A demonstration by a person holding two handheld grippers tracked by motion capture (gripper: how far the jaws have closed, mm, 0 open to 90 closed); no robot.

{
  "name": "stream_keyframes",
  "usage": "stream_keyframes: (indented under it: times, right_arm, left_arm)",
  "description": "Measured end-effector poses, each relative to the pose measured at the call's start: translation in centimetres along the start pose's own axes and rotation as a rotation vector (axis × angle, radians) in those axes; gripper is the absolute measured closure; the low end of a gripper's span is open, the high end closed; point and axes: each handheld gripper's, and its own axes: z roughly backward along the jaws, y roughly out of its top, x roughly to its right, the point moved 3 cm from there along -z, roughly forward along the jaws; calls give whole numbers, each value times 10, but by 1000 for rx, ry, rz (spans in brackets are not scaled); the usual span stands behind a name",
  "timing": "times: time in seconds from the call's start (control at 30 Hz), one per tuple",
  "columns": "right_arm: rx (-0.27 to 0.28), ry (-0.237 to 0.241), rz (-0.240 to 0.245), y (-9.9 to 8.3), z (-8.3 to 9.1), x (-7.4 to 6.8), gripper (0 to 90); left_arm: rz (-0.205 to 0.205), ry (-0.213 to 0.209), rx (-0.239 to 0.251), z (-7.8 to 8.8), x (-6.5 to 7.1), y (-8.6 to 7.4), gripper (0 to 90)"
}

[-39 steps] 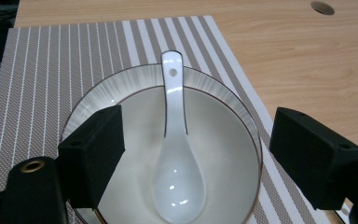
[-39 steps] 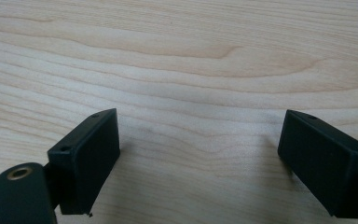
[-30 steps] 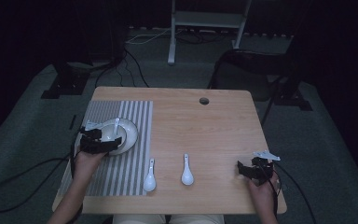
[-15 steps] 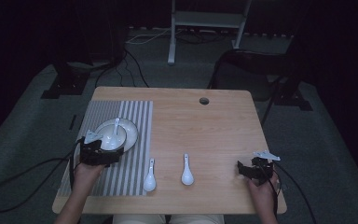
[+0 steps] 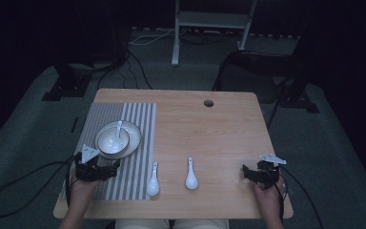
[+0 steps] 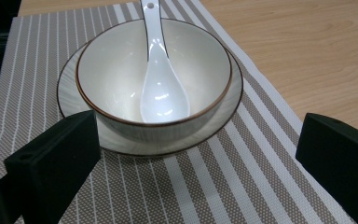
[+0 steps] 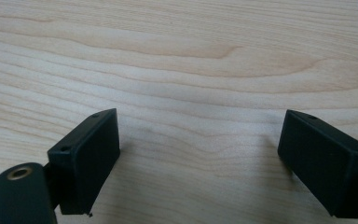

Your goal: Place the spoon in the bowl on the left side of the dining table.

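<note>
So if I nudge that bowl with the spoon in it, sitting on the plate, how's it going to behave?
The bowl looks glazed ceramic, so probably stiff, fairly heavy and chippable. It rests on a smooth plate, so a push may slide it across the plate rather than move both. The spoon leans loose over the rim and would likely rattle or swing.

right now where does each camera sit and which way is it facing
High view: fixed above the person's side, looking forward and down on the table; forearms, left tongs and right tongs show.
Left gripper view: rides the left tongs, looking between open jaws at the bowl holding a spoon on a plate.
Right gripper view: rides the right tongs, facing bare tabletop between open jaws.
Shared: high and left gripper views both show bowl, spoon and striped placemat.
</note>
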Motion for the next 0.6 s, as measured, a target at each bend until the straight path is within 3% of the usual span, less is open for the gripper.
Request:
stream_keyframes:
  times: [0.1, 0.4, 0.6]
  right_arm:
    - [0, 0, 0, 0, 0, 0, 120]
    - [0, 0, 0, 0, 0, 0, 120]
    - [0, 0, 0, 0, 0, 0, 120]
  left_arm:
    - [-10, -3, 0, 1, 1, -6, 0]
    - [12, -5, -34, 2, -5, -30, 0]
    - [46, 31, -83, 2, -11, -45, 0]
